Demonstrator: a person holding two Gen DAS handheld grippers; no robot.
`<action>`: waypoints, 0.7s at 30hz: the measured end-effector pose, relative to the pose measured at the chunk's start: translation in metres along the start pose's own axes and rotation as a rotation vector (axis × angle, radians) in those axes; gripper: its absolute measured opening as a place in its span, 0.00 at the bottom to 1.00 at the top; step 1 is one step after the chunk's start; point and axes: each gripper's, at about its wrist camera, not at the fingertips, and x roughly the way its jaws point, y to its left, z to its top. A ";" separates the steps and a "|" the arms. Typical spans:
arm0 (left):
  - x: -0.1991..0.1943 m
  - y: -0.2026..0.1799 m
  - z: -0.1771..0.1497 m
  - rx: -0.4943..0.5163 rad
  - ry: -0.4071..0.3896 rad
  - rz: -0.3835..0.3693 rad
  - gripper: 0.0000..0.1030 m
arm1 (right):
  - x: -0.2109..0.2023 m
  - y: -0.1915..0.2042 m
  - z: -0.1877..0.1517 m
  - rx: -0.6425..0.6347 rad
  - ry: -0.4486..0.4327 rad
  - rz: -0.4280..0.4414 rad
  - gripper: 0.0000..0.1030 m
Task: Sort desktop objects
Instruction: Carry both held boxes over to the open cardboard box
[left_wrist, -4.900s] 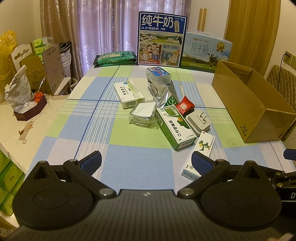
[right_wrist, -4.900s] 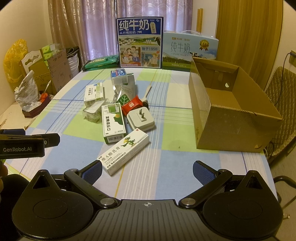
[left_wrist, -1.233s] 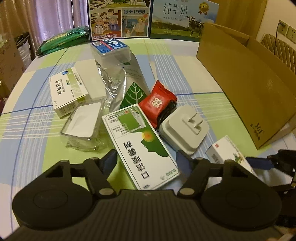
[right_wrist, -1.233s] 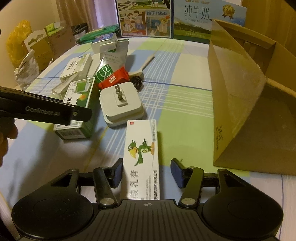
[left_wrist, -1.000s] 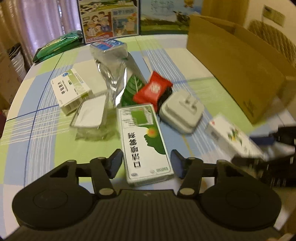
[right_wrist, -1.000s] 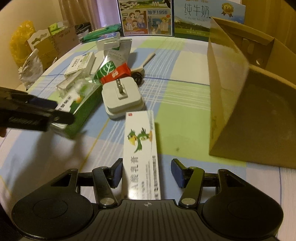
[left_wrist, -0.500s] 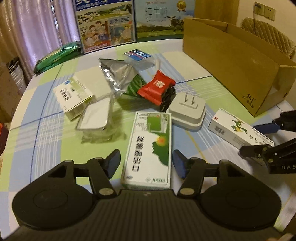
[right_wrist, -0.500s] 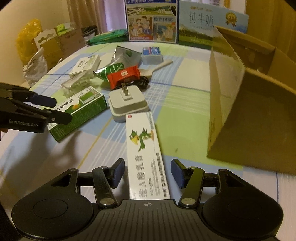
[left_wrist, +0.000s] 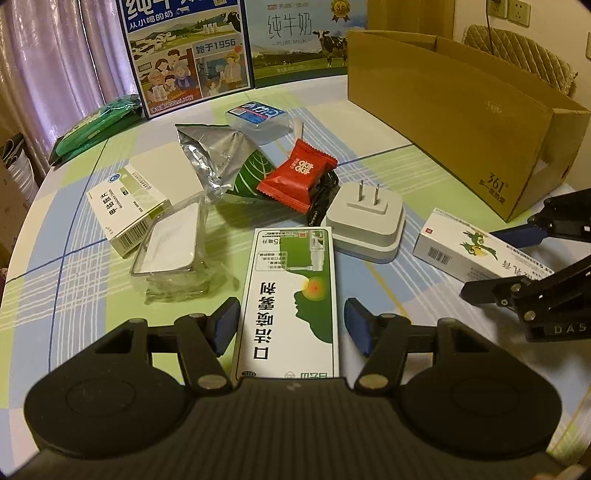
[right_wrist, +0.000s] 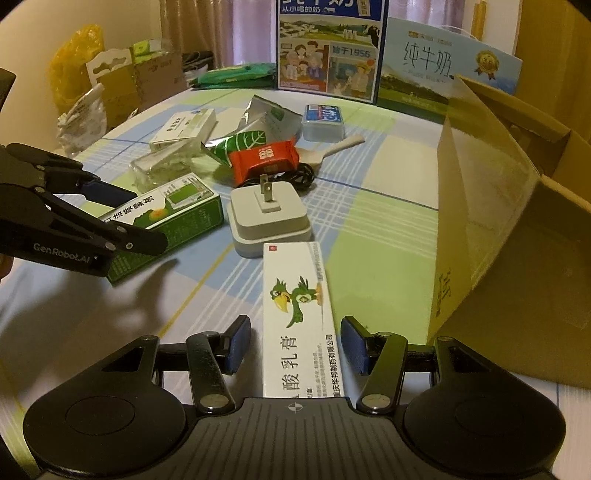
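Observation:
A green-and-white medicine box (left_wrist: 291, 288) lies lengthwise between the pads of my left gripper (left_wrist: 290, 326), which is shut on it. In the right wrist view the same box (right_wrist: 184, 210) hangs tilted in the left gripper (right_wrist: 149, 218), its near end raised over its shadow. My right gripper (right_wrist: 295, 345) is shut on a long white box with a green parrot (right_wrist: 299, 295). In the left wrist view this white box (left_wrist: 454, 247) sits between the right gripper's (left_wrist: 480, 260) fingers. An open brown cardboard box (right_wrist: 491, 206) stands just right of it.
A white plug charger (left_wrist: 365, 218), red candy packet (left_wrist: 299, 170), silver foil bag (left_wrist: 218, 155), clear plastic case (left_wrist: 170, 240), white-green pill box (left_wrist: 125, 206) and blue-lidded tub (left_wrist: 258, 114) lie mid-table. Milk cartons (left_wrist: 184, 55) stand at the back.
Both grippers came in from the table's near edge and closed, left on the green box, right on the parrot box. Over the last half second both boxes stay gripped with little movement.

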 end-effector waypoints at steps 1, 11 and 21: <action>0.001 0.000 0.000 0.005 0.004 0.005 0.55 | 0.000 0.000 0.000 0.001 -0.002 0.002 0.48; 0.007 0.000 0.000 -0.004 0.015 0.004 0.51 | 0.002 -0.002 -0.001 0.019 -0.006 0.004 0.41; -0.007 0.001 0.004 -0.027 0.003 0.032 0.49 | -0.007 -0.004 -0.002 0.057 -0.030 -0.015 0.34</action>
